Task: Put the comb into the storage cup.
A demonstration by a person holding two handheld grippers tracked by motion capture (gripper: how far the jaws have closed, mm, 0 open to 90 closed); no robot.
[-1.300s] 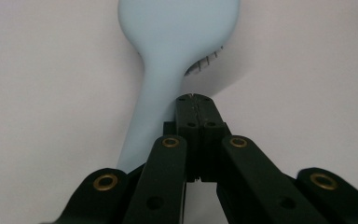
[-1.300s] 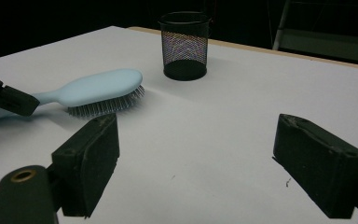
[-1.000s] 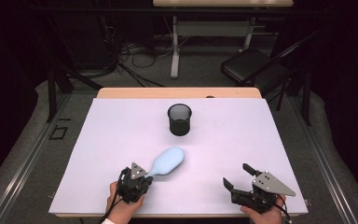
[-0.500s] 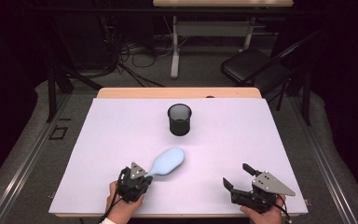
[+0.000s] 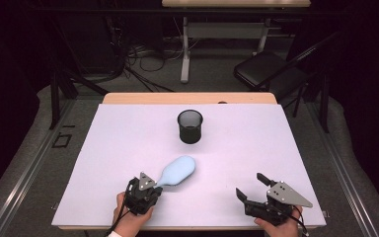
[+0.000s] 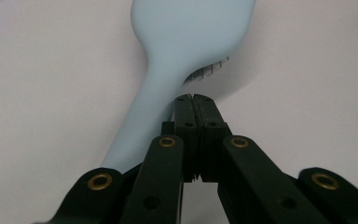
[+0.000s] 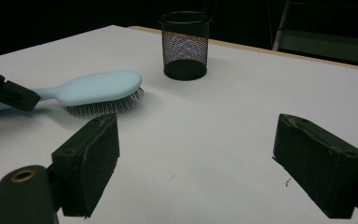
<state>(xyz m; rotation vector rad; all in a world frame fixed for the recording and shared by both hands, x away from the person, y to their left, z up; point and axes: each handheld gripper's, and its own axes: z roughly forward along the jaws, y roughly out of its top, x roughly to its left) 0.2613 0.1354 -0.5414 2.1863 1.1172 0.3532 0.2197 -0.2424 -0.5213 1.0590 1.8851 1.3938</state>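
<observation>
Light blue hairbrush [image 5: 177, 171] lying bristles-down on the white table [image 5: 128, 138], near front-left. Left gripper [image 6: 196, 101] low, jaws pressed together just right of the handle. Right gripper [image 5: 250, 188] front-right, jaws spread wide, facing the black mesh cup [image 7: 185, 45].

Hairbrush [image 6: 168, 93] head cut off by top edge; bristles mostly hidden.

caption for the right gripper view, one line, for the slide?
Open right gripper faces a light blue hairbrush lying bristles-down on the white table, with a black mesh cup behind.
</observation>
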